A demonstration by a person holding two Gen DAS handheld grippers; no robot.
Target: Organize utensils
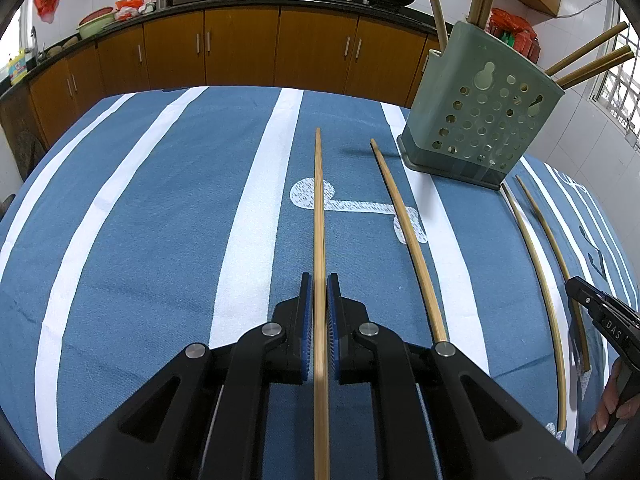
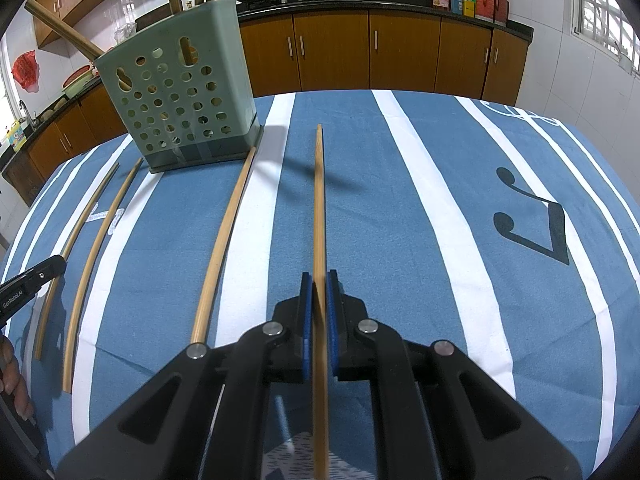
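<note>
My left gripper (image 1: 319, 284) is shut on a bamboo chopstick (image 1: 319, 208) that points forward over the blue striped tablecloth. My right gripper (image 2: 319, 282) is shut on another chopstick (image 2: 319, 200) in the same way. A green perforated utensil holder (image 1: 480, 120) stands at the far right in the left wrist view and at the far left in the right wrist view (image 2: 180, 92), with several chopsticks standing in it. Three loose chopsticks lie on the cloth: one (image 1: 408, 236) beside my left gripper and a pair (image 1: 536, 264) further right.
The table (image 1: 160, 200) is covered by a blue cloth with white stripes and music notes. Kitchen cabinets (image 1: 240, 48) and a counter with woks run along the back wall. The right gripper's tip (image 1: 592, 304) shows at the left view's right edge.
</note>
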